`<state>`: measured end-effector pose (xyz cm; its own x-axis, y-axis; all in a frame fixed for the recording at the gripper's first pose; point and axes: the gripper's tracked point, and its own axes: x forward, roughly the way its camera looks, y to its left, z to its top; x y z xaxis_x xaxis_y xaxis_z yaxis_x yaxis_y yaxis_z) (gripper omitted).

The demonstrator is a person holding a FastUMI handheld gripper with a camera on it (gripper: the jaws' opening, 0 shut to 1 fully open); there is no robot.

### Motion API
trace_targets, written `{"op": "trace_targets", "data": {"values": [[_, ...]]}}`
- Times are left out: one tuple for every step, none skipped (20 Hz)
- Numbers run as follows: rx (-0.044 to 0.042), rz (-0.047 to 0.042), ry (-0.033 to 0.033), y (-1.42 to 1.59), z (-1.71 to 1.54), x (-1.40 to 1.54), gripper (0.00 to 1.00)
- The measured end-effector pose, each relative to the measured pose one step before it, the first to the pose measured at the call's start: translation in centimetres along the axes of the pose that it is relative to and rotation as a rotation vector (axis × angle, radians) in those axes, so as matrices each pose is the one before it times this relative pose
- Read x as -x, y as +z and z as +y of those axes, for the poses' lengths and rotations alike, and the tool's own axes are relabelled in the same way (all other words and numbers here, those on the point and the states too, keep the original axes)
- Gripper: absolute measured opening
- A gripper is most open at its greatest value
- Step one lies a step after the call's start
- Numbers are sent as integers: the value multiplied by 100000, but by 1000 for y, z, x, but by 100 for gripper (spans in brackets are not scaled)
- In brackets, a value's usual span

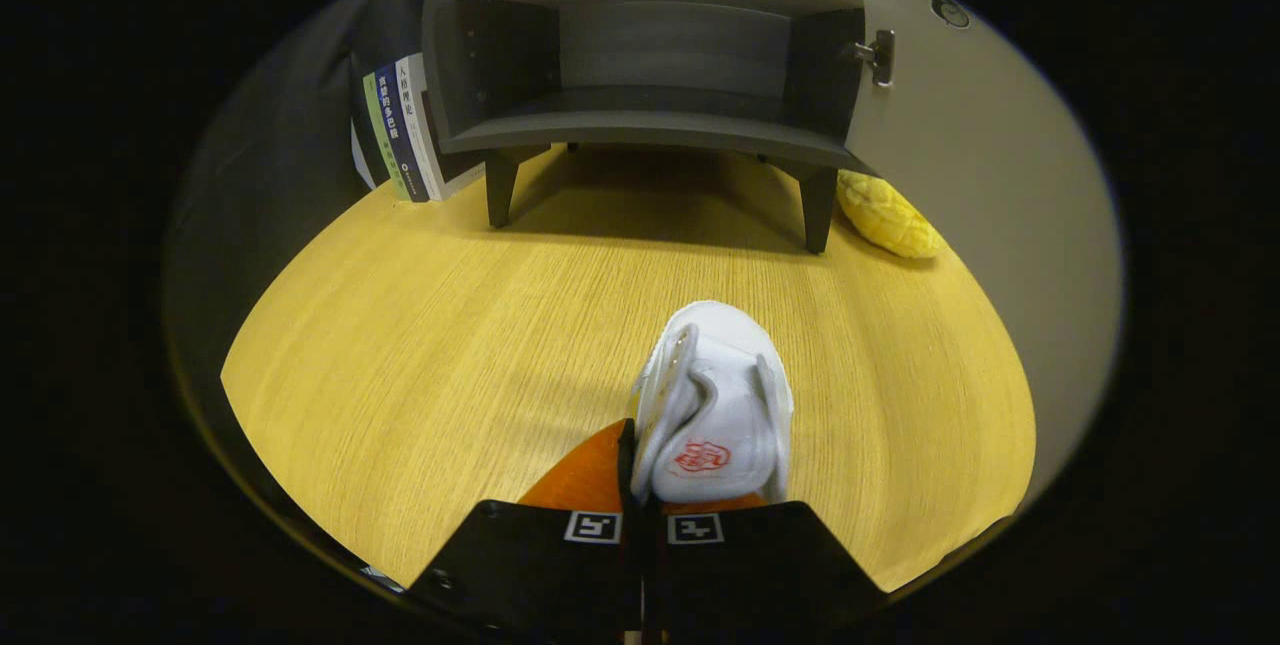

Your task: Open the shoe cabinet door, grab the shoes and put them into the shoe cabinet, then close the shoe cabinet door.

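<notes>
Gripping shoe (715, 405), tool (640, 485) before open cabinet (650, 45)

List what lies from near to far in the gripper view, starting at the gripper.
gripper, shut on the white shoe → bare stretch of wooden table → front legs of the open shoe cabinet → its lower shelf → its back panel.
</notes>
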<state>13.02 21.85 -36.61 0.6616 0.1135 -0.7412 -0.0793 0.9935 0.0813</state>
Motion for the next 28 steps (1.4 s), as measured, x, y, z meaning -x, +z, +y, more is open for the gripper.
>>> {"op": "trace_targets", "data": {"values": [[1332,-2171,422,755,202,586,2],[1317,-2099,352,929,106,692,3],[846,-2121,151,861,113,576,2],[435,-1873,329,1098,82,714,2],[-379,-1926,585,1214,168,818,2],[-827,-2169,791,1357,133,893,2],[-707,-2146,643,1359,154,955,2],[-477,-1941,374,1437,32,984,2],[135,-2216,166,1348,57,865,3],[243,-2017,169,1416,1,929,3],[437,-2078,222,1373,197,980,3],[635,-2308,604,1496,161,795,2],[551,-1884,547,1324,169,504,2],[183,-1937,480,1544,92,464,2],[142,-3100,-37,1825,13,374,2],[530,-4023,-621,1964,-231,155,2],[1474,-3279,-1016,1756,-276,-9,2],[1537,-2146,-832,1470,-404,-71,2],[1644,-2790,-656,1900,-281,-171,2],[672,-2289,-480,1558,-222,-281,2],[-171,-2252,-750,1611,-298,-414,2],[-907,-2029,-804,1408,-386,-490,2],[-1453,-2739,-825,1391,-211,-511,2],[-752,-1855,-681,1034,-323,-503,2],[-400,-1507,-1042,726,-359,-476,2],[43,-1157,-752,799,-204,-535,2],[97,-782,-373,698,46,-709,2],[-163,-515,-275,646,-154,-592,2]]}}
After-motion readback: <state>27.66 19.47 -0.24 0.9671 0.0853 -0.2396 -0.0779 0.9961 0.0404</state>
